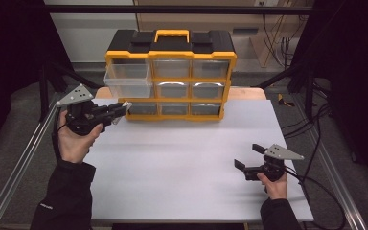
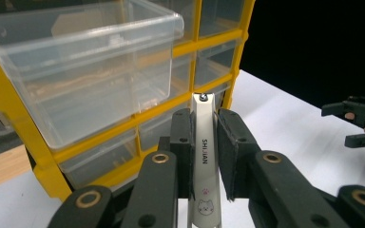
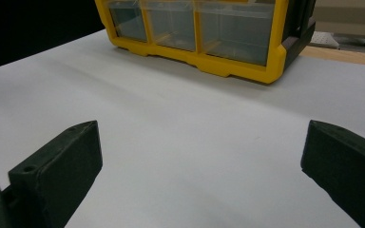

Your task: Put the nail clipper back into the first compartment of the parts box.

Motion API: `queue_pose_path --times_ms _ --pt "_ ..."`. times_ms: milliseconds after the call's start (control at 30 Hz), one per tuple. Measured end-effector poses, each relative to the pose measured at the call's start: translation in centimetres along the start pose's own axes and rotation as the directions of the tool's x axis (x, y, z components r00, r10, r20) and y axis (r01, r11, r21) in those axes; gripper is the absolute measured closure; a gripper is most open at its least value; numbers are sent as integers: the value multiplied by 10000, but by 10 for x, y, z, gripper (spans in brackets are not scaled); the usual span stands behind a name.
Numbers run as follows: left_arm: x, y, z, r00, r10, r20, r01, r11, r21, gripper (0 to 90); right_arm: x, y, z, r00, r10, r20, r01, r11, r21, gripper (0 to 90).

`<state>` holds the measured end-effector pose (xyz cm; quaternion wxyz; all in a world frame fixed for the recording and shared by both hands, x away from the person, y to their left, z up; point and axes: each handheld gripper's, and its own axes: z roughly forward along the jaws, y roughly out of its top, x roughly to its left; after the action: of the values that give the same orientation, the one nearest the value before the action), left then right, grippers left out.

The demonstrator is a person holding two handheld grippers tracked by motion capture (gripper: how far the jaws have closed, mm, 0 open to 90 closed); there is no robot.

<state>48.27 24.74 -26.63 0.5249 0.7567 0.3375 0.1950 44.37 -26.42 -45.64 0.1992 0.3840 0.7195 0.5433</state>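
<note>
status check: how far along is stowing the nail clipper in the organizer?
Done: top-left drawer of the yellow organizer is pulled out. In hand: left gripper clamps the nail clipper just below that drawer. Left: drop it in, likely push the drawer shut. Right gripper sits open, idle.

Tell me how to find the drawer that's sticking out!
Look for the yellow and black drawer cabinet standing at the back of the white table. Go to its top row and the left end, above the left gripper, which holds a nail clipper. That clear plastic drawer is pulled out toward you, while all the others sit flush.
</note>
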Motion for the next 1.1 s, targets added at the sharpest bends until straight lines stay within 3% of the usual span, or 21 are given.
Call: queue_pose_path --times_ms 733,1100 --pt "0 44 -4 9994 306 -180 -312 9989 -357 768 0 0 0 10000 28 3 -28 10000 -7 6" --pt "3 61 -2 9992 262 -300 -275 9988 -412 768 0 1 -1 10000 53 0 -53 10000 -25 6"
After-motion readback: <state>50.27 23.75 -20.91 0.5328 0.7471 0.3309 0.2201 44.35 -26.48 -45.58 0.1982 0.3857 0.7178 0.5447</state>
